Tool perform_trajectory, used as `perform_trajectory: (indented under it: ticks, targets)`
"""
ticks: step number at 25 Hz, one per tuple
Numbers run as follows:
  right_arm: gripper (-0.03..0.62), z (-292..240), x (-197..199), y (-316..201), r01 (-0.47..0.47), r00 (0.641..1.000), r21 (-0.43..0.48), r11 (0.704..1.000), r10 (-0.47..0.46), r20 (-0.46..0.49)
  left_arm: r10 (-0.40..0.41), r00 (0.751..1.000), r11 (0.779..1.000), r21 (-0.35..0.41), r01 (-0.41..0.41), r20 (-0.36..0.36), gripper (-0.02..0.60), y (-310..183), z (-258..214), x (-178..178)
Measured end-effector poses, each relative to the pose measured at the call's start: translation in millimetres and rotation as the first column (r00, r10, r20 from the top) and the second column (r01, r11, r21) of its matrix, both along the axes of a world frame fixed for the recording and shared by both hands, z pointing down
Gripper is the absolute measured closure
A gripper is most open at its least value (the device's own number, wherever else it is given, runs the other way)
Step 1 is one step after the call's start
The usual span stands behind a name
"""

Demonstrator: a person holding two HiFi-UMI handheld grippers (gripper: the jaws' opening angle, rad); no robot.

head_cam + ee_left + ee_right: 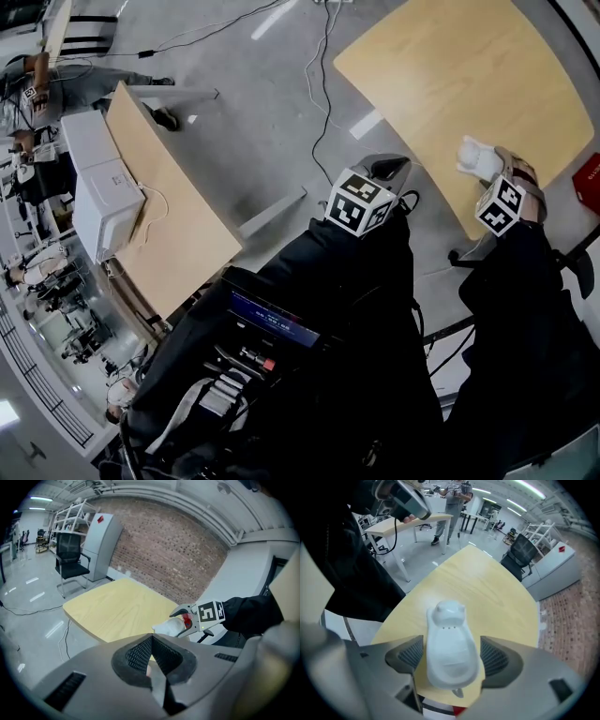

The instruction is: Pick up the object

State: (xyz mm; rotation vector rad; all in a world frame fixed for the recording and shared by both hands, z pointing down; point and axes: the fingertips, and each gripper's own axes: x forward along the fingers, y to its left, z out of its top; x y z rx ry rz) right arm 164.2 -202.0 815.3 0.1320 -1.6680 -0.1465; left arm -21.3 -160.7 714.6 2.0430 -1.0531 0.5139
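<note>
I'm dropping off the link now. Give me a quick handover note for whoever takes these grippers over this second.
Right gripper: open, pointing down, jaws either side of the white object, not pressing on it.
Left gripper: shut, empty, held beside the table.
Object: lying on the wooden table, near its edge.
Done: right gripper lined up.
To do: close on the object, lift.

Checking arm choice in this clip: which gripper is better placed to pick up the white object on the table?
Right. The right gripper points down at the table with its jaws open either side of the white object. The left gripper is shut and short of the table's edge.
</note>
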Motion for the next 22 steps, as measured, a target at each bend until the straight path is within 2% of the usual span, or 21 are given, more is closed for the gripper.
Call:
perform_trajectory:
  ticks: [2,5,8,14,22]
  targets:
    - [0.210,7,4,-1,0.017,0.999,-0.023,1.000,-0.017,-0.032,-0.005,1.000,1.000,-0.004,0.005,0.000,0.581,0,1,-1]
    - [0.133,18,10,0,0.028,0.996,-0.073,0.997,-0.034,-0.086,-0.008,1.000,1.000,-0.008,0.008,0.002,0.581,0,3,-2]
    - [0.106,27,14,-1,0.029,0.989,-0.118,0.993,-0.045,-0.138,-0.009,1.000,1.000,-0.016,0.009,0.004,0.582,0,5,-3]
    - [0.100,50,25,-1,0.010,0.976,-0.178,0.984,-0.048,-0.214,-0.008,1.000,1.000,-0.027,0.009,0.011,0.581,-1,10,-3]
    - [0.103,59,23,-1,0.036,0.968,-0.175,0.984,-0.078,-0.240,-0.019,1.000,0.999,-0.036,0.020,0.020,0.581,-2,12,-10]
